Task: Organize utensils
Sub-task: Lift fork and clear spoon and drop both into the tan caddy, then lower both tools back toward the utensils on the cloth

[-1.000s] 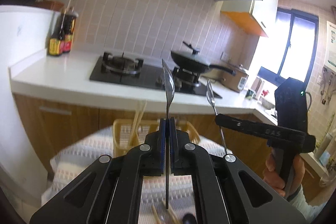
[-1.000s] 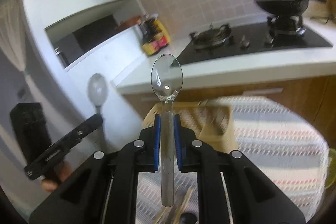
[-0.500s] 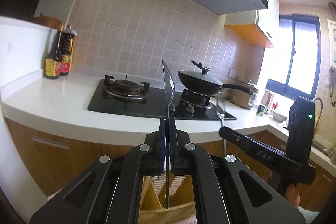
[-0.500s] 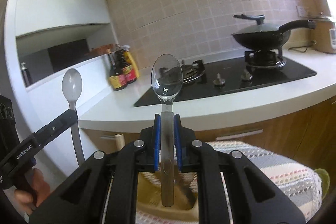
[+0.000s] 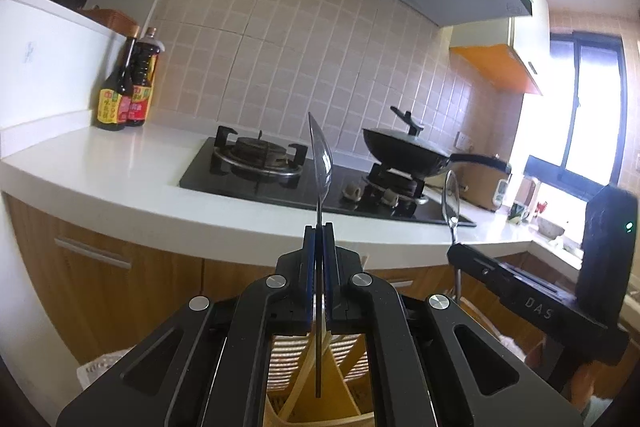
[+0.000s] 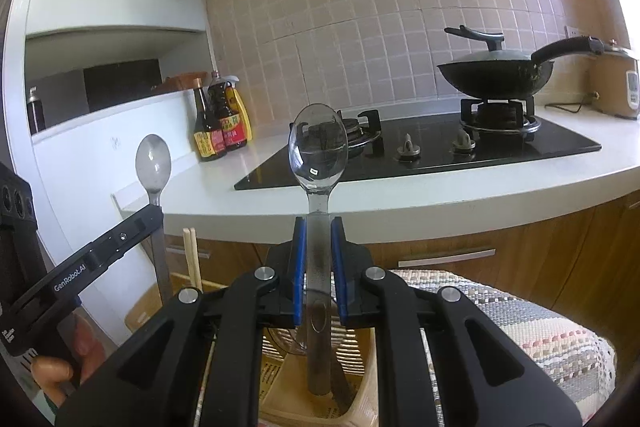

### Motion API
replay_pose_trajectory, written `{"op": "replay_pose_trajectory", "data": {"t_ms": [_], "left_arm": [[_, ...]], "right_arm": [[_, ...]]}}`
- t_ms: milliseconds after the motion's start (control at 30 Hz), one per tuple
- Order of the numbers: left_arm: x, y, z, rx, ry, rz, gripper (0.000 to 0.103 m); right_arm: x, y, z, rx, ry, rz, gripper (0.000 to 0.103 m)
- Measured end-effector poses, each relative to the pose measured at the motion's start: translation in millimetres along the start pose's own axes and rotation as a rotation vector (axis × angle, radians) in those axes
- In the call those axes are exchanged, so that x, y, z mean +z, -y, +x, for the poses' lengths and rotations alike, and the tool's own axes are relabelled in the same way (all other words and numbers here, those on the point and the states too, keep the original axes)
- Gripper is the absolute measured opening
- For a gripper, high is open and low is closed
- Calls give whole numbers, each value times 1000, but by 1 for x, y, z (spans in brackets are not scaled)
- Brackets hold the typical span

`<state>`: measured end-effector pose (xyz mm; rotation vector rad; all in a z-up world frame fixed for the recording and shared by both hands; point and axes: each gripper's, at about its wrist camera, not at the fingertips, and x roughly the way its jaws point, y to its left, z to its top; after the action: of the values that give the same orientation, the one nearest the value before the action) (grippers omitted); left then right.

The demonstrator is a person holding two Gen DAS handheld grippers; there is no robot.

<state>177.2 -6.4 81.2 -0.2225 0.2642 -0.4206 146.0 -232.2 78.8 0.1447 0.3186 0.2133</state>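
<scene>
My left gripper (image 5: 319, 231) is shut on a steel spoon (image 5: 321, 163) held upright and edge-on, handle hanging down over a yellow slatted utensil basket (image 5: 320, 355) with wooden chopsticks (image 5: 304, 379) in it. My right gripper (image 6: 318, 227) is shut on a second steel spoon (image 6: 318, 151), bowl up, handle pointing down into the same basket (image 6: 276, 367). Each gripper shows in the other's view: the right gripper (image 5: 454, 251) with its spoon (image 5: 451, 195), the left gripper (image 6: 154, 211) with its spoon (image 6: 153, 163).
Behind stands a white counter (image 5: 100, 167) with a black gas hob (image 5: 280, 179), a lidded wok (image 6: 496, 71), sauce bottles (image 6: 218, 131) and a rice cooker (image 6: 618, 87). A striped cloth (image 6: 500, 311) covers the table under the basket. Chopsticks (image 6: 192, 259) stand at the basket's left.
Both cameras have tilted up, so the basket dropped low in view and the counter fills the frame. Both spoons stay clamped upright; the basket sits closer beneath them.
</scene>
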Motion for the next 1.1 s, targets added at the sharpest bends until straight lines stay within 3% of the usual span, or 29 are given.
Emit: {"op": "replay_pose_trajectory", "data": {"t_ms": [333, 433, 500, 633, 700, 767, 800, 933, 1100], "left_arm": [[-16, 4, -4, 3, -25, 30, 5], [-17, 4, -9, 1, -30, 23, 13], [-16, 4, -15, 2, -28, 20, 26], [-12, 5, -30, -5, -31, 10, 30], [-10, 7, -39, -10, -30, 1, 39], [-8, 10, -49, -21, -30, -7, 42], [-7, 12, -55, -42, -41, -25, 42], [-5, 13, -71, -129, -112, -104, 43], [-23, 26, -90, -163, -240, -108, 45]], "right_arm": [[-6, 4, -10, 13, -14, 14, 11], [-6, 11, -18, 38, -33, 47, 12], [-5, 15, -26, 46, -37, 66, 12], [-2, 21, -43, 51, -53, 86, 13], [-1, 22, -51, 61, -69, 92, 18], [-3, 23, -61, 56, -86, 103, 37], [-4, 24, -69, 66, -97, 114, 41], [-10, 27, -93, 57, -128, 132, 41], [-35, 21, -111, 42, -280, 98, 41]]}}
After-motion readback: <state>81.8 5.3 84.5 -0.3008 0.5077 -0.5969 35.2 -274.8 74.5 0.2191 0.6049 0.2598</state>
